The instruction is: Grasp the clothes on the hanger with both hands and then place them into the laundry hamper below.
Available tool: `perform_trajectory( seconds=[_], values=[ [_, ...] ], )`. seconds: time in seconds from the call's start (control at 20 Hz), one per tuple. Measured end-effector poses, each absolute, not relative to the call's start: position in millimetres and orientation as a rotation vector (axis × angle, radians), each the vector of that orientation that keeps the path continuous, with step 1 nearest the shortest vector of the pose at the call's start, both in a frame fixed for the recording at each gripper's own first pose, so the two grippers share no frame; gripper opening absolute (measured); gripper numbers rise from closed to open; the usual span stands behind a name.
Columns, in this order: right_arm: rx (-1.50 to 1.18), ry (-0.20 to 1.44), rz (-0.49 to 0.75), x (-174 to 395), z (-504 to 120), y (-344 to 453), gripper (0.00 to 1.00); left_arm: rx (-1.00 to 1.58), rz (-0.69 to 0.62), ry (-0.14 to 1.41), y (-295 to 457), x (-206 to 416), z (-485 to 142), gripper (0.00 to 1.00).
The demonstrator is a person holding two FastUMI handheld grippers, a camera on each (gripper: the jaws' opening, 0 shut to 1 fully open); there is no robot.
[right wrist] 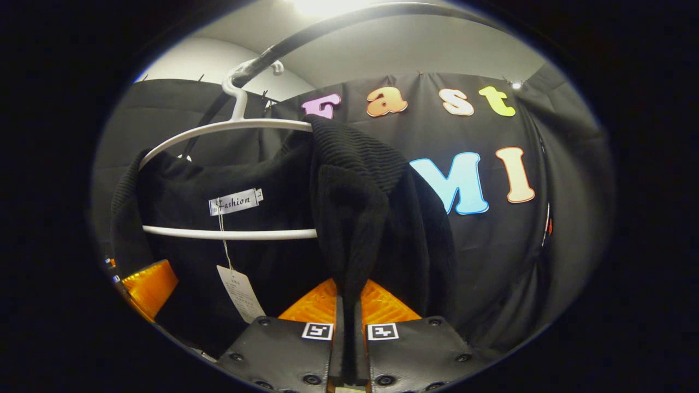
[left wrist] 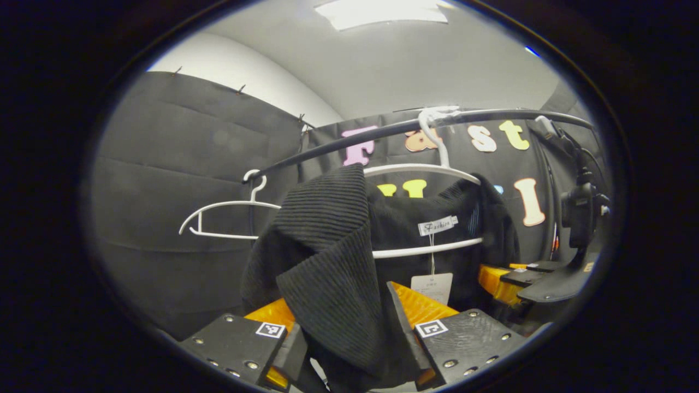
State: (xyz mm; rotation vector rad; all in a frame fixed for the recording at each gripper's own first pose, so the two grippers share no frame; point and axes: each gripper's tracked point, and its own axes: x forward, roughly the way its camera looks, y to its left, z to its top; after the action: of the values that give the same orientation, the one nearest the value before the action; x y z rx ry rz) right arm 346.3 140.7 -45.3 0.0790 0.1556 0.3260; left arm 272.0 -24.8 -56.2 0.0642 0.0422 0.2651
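Observation:
A black ribbed garment hangs on a white hanger from a black rail. My left gripper is at its left shoulder; the jaws stand fairly wide and a thick fold of knit fills the gap, touching both fingers. My right gripper shows at the garment's far side. In the right gripper view the garment drapes off the hanger, and my right gripper is nearly closed with a strip of fabric pinched between its fingers. A finger of the left gripper shows at the lower left.
An empty white hanger hangs further left on the rail. A paper tag dangles on a string from the neck label. The rail arcs overhead. Black cloth walls close in behind and on both sides.

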Motion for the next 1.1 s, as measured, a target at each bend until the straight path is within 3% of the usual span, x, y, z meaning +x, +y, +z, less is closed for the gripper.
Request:
perform_trajectory(
  seconds=[0.05,0.1,0.25,1.1],
  values=[
    [0.062,0.153,0.307,346,-45,137,0.09,0.069,0.267,0.042,-25,270,-55,0.58],
    [0.055,0.138,0.296,344,-41,132,0.02,0.06,0.231,0.046,-26,269,-56,0.45],
    [0.04,0.047,0.23,343,-19,117,0.02,0.086,0.244,0.03,-16,261,-50,0.05],
    [0.054,-0.117,0.038,352,52,36,0.01,0.172,0.255,-0.096,4,201,46,0.02]
  ],
)
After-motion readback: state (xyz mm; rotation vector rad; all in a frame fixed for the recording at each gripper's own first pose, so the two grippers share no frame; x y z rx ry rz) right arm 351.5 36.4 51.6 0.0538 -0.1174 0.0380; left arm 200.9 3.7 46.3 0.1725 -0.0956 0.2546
